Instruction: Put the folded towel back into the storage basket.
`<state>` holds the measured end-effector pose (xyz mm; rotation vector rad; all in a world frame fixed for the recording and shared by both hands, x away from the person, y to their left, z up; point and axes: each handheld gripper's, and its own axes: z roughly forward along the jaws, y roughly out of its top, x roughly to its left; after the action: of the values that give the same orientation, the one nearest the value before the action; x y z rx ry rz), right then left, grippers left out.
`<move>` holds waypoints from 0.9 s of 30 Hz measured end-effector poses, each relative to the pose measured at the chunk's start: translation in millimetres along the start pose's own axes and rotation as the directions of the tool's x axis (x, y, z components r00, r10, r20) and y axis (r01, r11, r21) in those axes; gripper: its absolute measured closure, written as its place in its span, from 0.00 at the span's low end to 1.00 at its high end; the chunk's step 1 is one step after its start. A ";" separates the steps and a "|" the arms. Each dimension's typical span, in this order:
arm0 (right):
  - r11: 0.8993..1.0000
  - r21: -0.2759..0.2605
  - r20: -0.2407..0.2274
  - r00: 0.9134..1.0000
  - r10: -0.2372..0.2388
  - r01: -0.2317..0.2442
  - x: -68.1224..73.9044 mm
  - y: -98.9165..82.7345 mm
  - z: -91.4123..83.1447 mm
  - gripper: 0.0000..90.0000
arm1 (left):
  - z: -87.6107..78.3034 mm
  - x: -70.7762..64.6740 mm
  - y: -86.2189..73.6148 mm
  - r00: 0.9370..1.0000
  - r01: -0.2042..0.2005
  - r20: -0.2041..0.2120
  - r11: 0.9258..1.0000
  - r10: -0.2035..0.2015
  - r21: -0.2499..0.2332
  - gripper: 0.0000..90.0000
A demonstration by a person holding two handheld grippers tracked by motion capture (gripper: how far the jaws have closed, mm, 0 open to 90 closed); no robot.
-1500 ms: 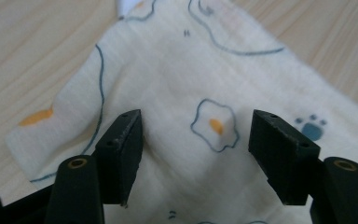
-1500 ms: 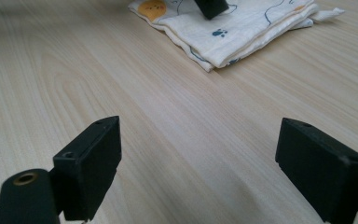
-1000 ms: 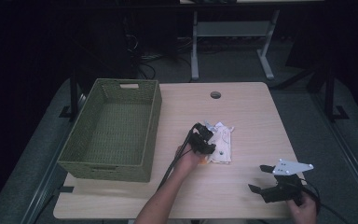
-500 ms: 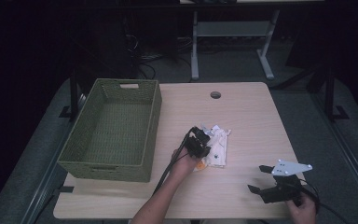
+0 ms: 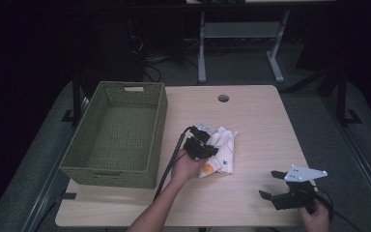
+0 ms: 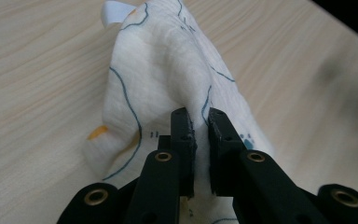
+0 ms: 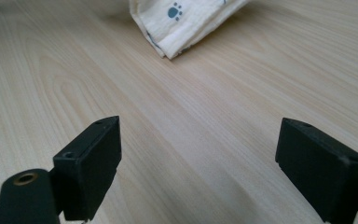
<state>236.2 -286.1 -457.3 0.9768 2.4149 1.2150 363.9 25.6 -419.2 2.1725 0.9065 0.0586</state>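
Nearest to us, at the worktop's (image 5: pixel 251 111) front right corner, we kept the right gripper (image 5: pixel 273 197) low and idle with its jaws spread wide, nothing between them; in the right gripper view (image 7: pixel 198 168) they framed bare wood with a corner of the cloth (image 7: pixel 186 21) beyond, so we judged that hand was parked out of the way while the other worked. Further in, near the middle of the worktop and a little toward the front, our left gripper (image 5: pixel 207 147) had just closed its jaws on the white cloth (image 5: pixel 221 152), and the left gripper view (image 6: pixel 198 140) showed a ridge of fabric pinched between the two pads, the rest draping down to the wood. We took the fold at its crest, probably because a raised pleat gives thin fabric enough bulk to hold. The cloth carried blue line drawings, a small blue paw print and an orange patch; a small white tag stuck out at its far end, and we could read no writing on it. Beyond, along the worktop's left edge, the green woven basket (image 5: pixel 159 104) stood, plausibly the place meant for the cloth.
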 end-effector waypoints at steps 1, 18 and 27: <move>1.000 -0.002 0.001 1.000 -0.002 0.002 -0.3 -0.2 -0.7 0.15 | -3.7 -1.1 0.5 1.000 0.001 0.013 1.000 0.000 -0.004 0.93; 1.000 -0.010 0.002 1.000 0.011 -0.011 -1.1 -0.4 -0.4 0.15 | -61.3 2.2 3.7 0.980 0.074 0.190 0.996 -0.065 -0.041 0.91; 1.000 -0.008 0.006 1.000 0.020 -0.020 -1.8 -0.6 -0.5 0.15 | -89.9 12.0 4.0 0.974 0.099 0.206 0.995 -0.091 -0.027 0.91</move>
<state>236.9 -287.8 -457.6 1.0027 2.3990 1.2257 347.2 88.5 -356.0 2.0542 0.8818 -0.1903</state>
